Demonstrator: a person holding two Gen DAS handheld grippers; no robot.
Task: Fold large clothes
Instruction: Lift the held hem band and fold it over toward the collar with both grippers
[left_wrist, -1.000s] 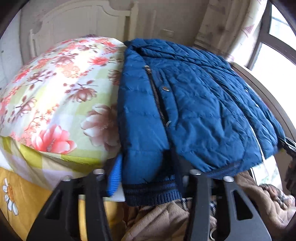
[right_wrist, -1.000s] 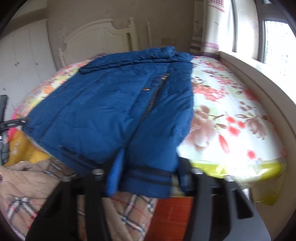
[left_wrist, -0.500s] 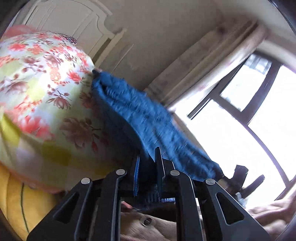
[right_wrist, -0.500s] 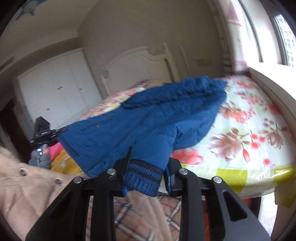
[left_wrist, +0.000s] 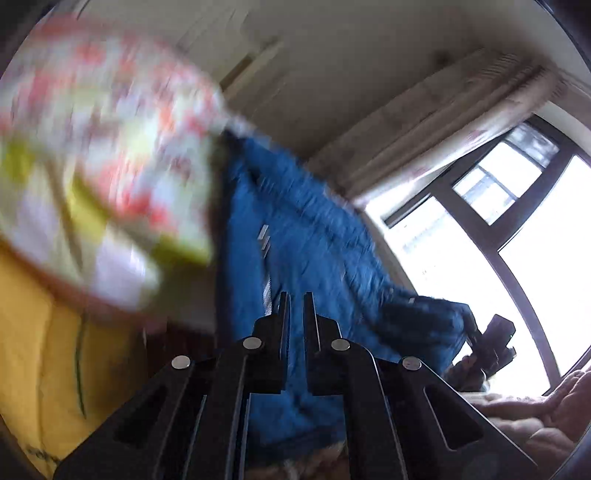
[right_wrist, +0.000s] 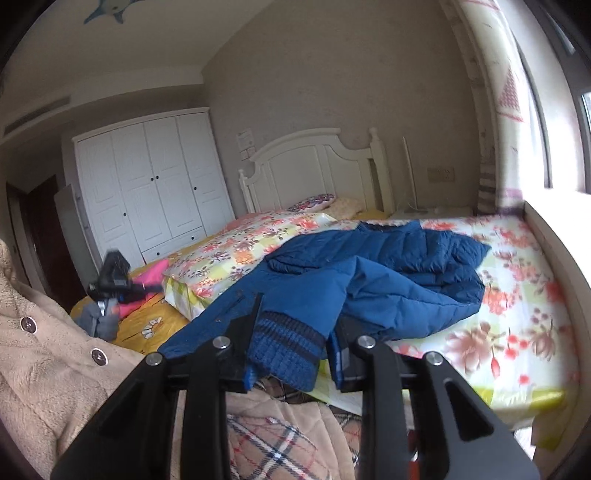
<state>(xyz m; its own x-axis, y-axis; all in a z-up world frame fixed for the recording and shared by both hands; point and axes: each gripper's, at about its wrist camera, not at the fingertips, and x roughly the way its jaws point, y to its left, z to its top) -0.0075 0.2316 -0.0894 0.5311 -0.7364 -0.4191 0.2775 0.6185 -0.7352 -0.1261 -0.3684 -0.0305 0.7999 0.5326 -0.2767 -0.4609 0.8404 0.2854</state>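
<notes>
In the left wrist view, blurred by motion, the left gripper (left_wrist: 293, 314), wide open a second ago, is now pinched nearly shut on the blue jacket (left_wrist: 295, 236), lifting its hem off the floral bedspread (left_wrist: 110, 147). In the right wrist view the right gripper (right_wrist: 299, 332) clamps the ribbed cuff (right_wrist: 286, 343), and the jacket that lay flat now bunches toward the headboard (right_wrist: 314, 166), so the first fold looks begun. No writing is legible.

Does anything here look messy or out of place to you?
Yes: the blue jacket lies rumpled on the floral bedspread, its lower part hanging off the bed's edge, its ribbed hem between the right gripper's fingers. The left wrist view is too blurred to judge.
</notes>
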